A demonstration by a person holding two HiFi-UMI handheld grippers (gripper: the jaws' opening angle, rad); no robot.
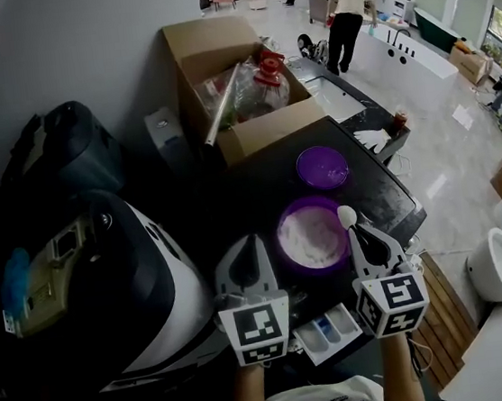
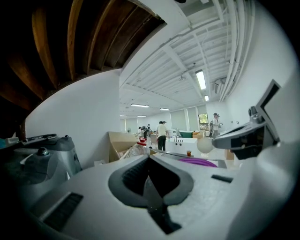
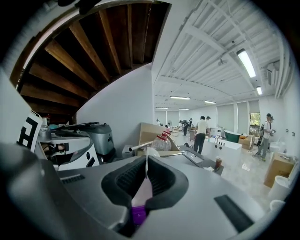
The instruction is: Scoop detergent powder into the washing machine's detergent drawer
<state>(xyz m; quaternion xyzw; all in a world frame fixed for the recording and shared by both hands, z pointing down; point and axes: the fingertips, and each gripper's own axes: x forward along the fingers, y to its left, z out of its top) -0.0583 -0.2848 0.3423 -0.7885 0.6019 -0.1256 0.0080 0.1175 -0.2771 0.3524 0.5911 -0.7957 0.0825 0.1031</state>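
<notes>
Your right tool [image 1: 357, 233] is pinching the scoop [image 1: 347, 217] by its handle, bowl up at the rim of the purple powder tub [image 1: 310, 238] on the worktop [image 1: 254, 186], looks ready to dip. Left tool [image 1: 253, 244] is pressed together and empty, probably just keeping clear. The detergent drawer [image 1: 326, 333] is pulled open right below you.

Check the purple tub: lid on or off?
Off. The purple tub shows white powder inside; its lid lies separately beyond it.

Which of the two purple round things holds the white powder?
The nearer one, the purple tub: it is open and white inside. The purple disc farther away is plain purple, with no powder.
</notes>
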